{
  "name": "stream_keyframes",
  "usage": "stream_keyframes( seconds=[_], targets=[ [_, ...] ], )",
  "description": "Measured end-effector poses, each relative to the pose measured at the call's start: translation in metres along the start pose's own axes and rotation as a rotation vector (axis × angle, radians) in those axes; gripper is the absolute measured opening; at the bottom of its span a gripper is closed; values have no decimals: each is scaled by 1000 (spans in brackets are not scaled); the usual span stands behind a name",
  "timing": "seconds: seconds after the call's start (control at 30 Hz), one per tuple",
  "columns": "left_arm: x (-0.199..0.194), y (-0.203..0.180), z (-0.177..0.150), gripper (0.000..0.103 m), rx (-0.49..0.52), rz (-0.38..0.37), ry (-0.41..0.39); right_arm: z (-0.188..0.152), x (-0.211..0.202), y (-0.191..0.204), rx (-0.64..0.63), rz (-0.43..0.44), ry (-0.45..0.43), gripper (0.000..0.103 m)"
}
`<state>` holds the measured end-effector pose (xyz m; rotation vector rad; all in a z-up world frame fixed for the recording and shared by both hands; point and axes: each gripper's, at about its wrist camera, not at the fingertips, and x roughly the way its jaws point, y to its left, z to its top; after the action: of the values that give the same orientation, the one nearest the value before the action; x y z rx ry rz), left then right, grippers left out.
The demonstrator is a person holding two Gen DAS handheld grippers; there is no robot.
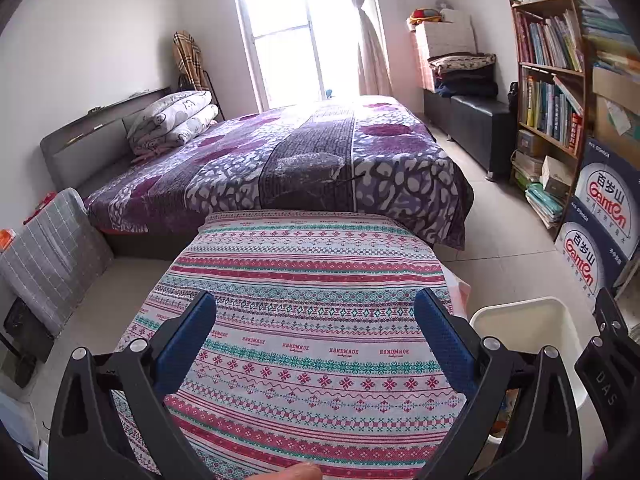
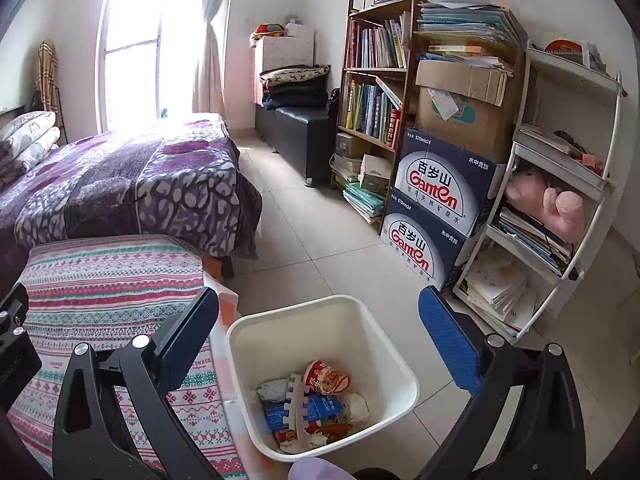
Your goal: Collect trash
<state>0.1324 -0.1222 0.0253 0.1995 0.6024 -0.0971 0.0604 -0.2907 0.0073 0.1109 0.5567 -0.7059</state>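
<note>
Both pairs of blue fingers are spreading wide and gripping nothing: the left gripper [image 1: 315, 312] is hovering over a striped cloth [image 1: 308, 280] with "HANDMADE" printed in rows between its pads. The right gripper [image 2: 319, 310] is hanging above a white bin [image 2: 394, 354], which is sitting between its fingers and holding the trash [image 2: 316, 404]: a red noodle cup, a blue carton and crumpled paper. Beyond the right finger, two navy boxes [image 2: 432, 208] are showing "Ganten" and "570ml×24".

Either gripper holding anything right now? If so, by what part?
Nothing held. Left gripper is open over the patterned tablecloth; right gripper is open above the white bin of trash.
</note>
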Motion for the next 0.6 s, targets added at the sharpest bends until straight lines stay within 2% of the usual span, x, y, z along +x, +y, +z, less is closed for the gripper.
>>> stream_keyframes(
  seconds=[0.27,0.6],
  targets=[
    [-16,10,-27,96,34,-23,120,-16,-24,-21,-7,-17,54,96],
    [-54,23,-44,96,29,-62,130,-31,-57,-28,-18,34,106,96]
  ],
)
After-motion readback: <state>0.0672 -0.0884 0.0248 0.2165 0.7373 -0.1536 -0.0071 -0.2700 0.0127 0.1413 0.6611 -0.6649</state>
